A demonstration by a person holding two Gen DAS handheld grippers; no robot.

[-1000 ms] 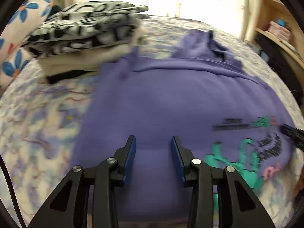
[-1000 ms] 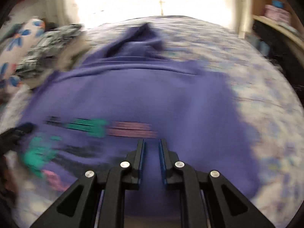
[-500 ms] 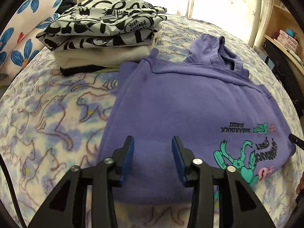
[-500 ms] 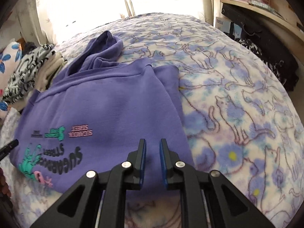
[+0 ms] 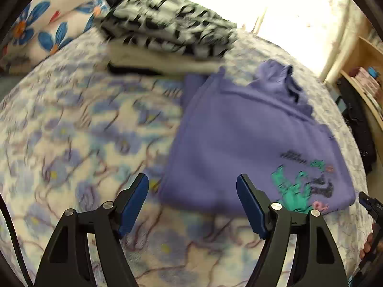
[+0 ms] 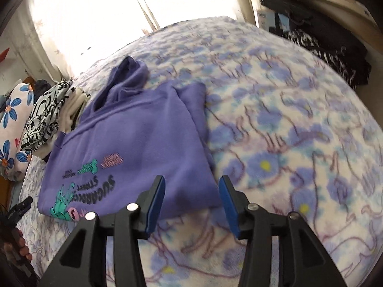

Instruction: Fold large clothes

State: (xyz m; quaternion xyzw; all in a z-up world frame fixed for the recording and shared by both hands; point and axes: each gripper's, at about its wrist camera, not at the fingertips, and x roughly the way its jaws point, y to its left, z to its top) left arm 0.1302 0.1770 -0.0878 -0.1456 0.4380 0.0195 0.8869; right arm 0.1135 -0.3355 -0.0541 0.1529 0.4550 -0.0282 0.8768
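A purple hoodie point(image 5: 241, 143) point(image 6: 141, 141) with a green and black print lies folded flat on the bed, its hood bunched at the far end. My left gripper point(image 5: 192, 186) hovers over the hoodie's near left corner, its jaws opening, nothing pressed between them. My right gripper point(image 6: 192, 187) hangs above the near right corner, jaws also opening and holding nothing. The right gripper's tip point(image 5: 368, 202) shows at the left wrist view's right edge, and the left one point(image 6: 20, 206) at the right wrist view's left edge.
A stack of folded clothes point(image 5: 167, 35) point(image 6: 50, 112), black-and-white patterned on top, sits beyond the hoodie. A flowered pillow point(image 5: 47, 28) point(image 6: 12, 129) lies behind it. The cat-print blanket point(image 5: 71, 143) point(image 6: 287, 143) covers the bed. Shelves with dark clothes point(image 6: 330, 47) stand at right.
Both grippers have opened and drawn back from the hoodie, which now lies released on the bed. Each camera has swung outward, showing more blanket.
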